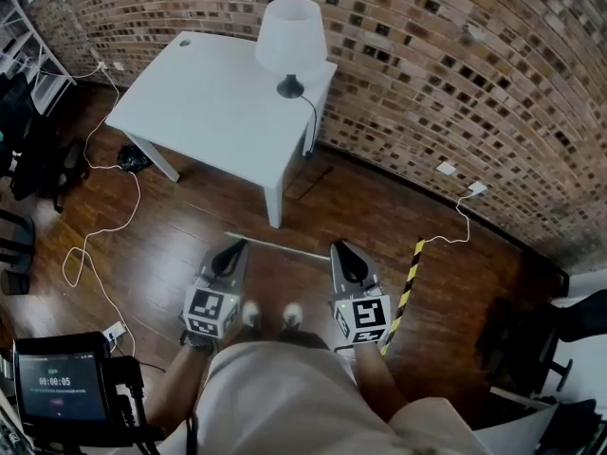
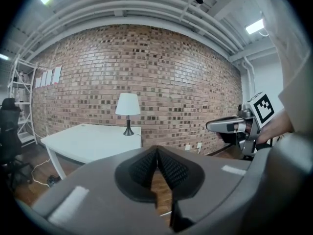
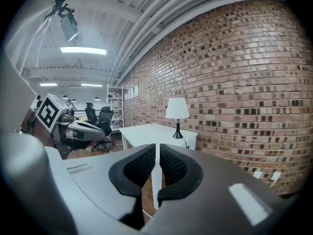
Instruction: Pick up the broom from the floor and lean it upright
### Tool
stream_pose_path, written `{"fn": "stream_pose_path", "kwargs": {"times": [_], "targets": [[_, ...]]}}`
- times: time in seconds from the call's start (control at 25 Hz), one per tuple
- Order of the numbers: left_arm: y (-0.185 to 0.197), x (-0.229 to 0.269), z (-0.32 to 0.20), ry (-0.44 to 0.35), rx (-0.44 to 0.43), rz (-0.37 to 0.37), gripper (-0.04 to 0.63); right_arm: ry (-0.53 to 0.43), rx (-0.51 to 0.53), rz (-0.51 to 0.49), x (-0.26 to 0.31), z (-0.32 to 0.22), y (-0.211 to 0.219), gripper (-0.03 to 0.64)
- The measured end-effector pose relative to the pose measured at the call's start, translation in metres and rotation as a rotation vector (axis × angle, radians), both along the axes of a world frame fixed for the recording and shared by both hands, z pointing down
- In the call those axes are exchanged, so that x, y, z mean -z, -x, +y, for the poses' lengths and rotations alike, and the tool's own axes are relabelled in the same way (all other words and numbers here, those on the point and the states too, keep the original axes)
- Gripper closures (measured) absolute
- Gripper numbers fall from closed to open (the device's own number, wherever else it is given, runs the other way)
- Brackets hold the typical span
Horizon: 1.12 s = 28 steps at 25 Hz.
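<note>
A thin pale pole, which looks like the broom's handle, lies flat on the wooden floor just past my feet. It runs from left to right, and no brush head shows. My left gripper hangs over its left part with the pads meeting at the tips and nothing between them. My right gripper covers the pole's right end. Its jaws stand a narrow slit apart and hold nothing. Each gripper view shows the other gripper level beside it.
A white table with a white lamp stands ahead against the brick wall. A yellow-and-black striped bar lies on the floor at the right. White cables trail at the left, near dark office chairs.
</note>
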State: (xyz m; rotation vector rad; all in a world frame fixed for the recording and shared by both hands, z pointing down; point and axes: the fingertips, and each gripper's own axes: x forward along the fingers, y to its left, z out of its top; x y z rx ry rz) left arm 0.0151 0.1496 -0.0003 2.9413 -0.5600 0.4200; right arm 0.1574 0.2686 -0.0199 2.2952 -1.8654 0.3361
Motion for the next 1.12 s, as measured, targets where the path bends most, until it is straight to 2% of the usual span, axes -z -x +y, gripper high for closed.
{"fn": "stream_pose_path", "kwargs": {"times": [0.08, 0.28, 0.68, 0.88, 1.12], "targets": [[0.002, -0.002, -0.003, 0.006, 0.035, -0.011, 0.594, 0.007, 0.026, -0.004, -0.003, -0.004, -0.001, 0.557], [0.017, -0.015, -0.017, -0.017, 0.133, -0.044, 0.594, 0.046, 0.142, -0.015, -0.026, -0.022, 0.005, 0.555], [0.070, -0.091, -0.080, 0.062, 0.267, -0.131, 0.594, 0.168, 0.280, -0.045, -0.122, -0.101, 0.035, 0.555], [0.097, -0.159, -0.119, 0.130, 0.311, -0.180, 0.594, 0.259, 0.353, -0.064, -0.195, -0.152, 0.060, 0.530], [0.121, -0.268, -0.147, 0.248, 0.352, -0.237, 0.594, 0.379, 0.461, 0.001, -0.323, -0.206, 0.082, 0.514]]}}
